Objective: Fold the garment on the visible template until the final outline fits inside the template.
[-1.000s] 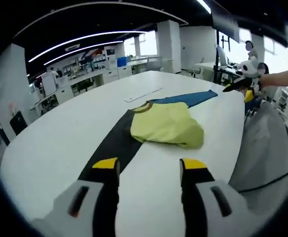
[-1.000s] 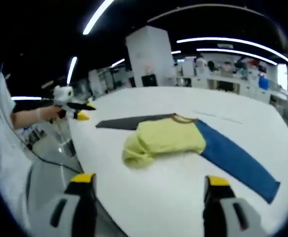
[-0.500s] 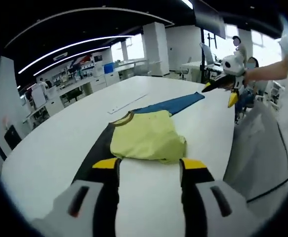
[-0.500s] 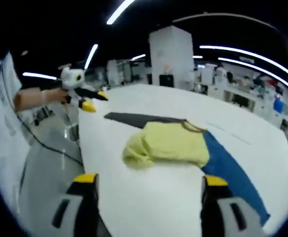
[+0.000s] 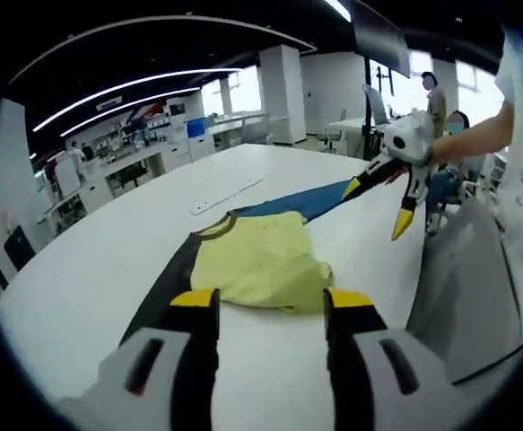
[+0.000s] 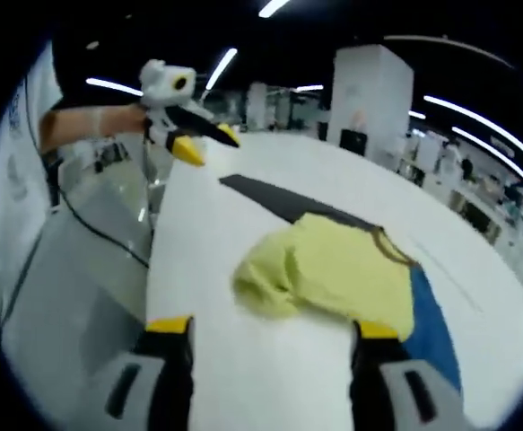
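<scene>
Hovering low over the white table (image 5: 91,269), the left gripper (image 5: 263,303) has its yellow-tipped jaws spread apart with nothing between them, and just past those tips lies the yellow garment (image 5: 257,265), bunched and partly folded. Under it runs the long template strip: a dark part (image 5: 176,274) reaching toward the near edge on one side, a blue part (image 5: 301,199) stretching away on the other. The garment's collar (image 5: 214,228) sits on the far side of the heap. Beyond the blue part, the right gripper (image 5: 378,205) comes in from the right, held in a hand (image 5: 454,144), jaws parted and in the air above the table edge.

From the right gripper view, its own jaws stand wide and empty, the garment (image 6: 333,269) lying right ahead of them on the table (image 6: 225,359). Farther off, the left gripper (image 6: 209,144) hangs above the table's end, open too. Desks and pillars fill the far room.
</scene>
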`<act>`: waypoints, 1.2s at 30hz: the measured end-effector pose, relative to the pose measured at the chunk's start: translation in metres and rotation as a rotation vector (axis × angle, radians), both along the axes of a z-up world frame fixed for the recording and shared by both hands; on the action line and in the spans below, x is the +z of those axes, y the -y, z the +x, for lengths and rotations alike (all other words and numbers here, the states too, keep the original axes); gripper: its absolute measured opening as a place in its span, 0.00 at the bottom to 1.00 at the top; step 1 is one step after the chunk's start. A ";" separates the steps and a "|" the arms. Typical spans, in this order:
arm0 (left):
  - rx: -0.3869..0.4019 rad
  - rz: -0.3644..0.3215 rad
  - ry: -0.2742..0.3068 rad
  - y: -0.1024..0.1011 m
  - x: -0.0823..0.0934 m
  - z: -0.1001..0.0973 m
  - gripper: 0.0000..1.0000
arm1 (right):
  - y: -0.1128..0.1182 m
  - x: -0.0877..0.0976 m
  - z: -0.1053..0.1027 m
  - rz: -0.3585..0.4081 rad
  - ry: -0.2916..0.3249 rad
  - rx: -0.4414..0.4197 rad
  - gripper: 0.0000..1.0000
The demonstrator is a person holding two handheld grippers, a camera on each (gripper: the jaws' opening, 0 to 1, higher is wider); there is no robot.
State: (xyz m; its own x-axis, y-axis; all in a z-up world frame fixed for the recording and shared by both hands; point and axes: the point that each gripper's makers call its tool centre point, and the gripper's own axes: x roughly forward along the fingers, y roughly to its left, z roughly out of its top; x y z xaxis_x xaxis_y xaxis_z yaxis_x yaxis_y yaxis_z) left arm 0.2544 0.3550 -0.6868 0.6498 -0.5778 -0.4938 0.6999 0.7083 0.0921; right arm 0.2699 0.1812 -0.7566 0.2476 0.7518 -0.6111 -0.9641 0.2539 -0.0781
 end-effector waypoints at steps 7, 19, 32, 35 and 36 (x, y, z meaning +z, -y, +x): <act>0.002 -0.014 -0.009 0.005 -0.005 0.001 0.42 | -0.028 -0.014 0.002 -0.126 0.165 0.150 0.49; 0.034 -0.053 -0.020 0.004 -0.013 -0.004 0.41 | -0.077 -0.036 -0.006 -0.264 0.401 0.422 0.26; 0.060 -0.080 -0.027 -0.001 -0.019 -0.014 0.39 | -0.088 -0.073 0.007 -0.349 0.353 0.481 0.18; 0.063 -0.092 -0.035 -0.003 -0.022 -0.017 0.39 | -0.088 -0.079 0.007 -0.370 0.342 0.495 0.14; 0.064 -0.093 -0.037 -0.003 -0.023 -0.018 0.39 | -0.088 -0.081 0.007 -0.373 0.337 0.497 0.14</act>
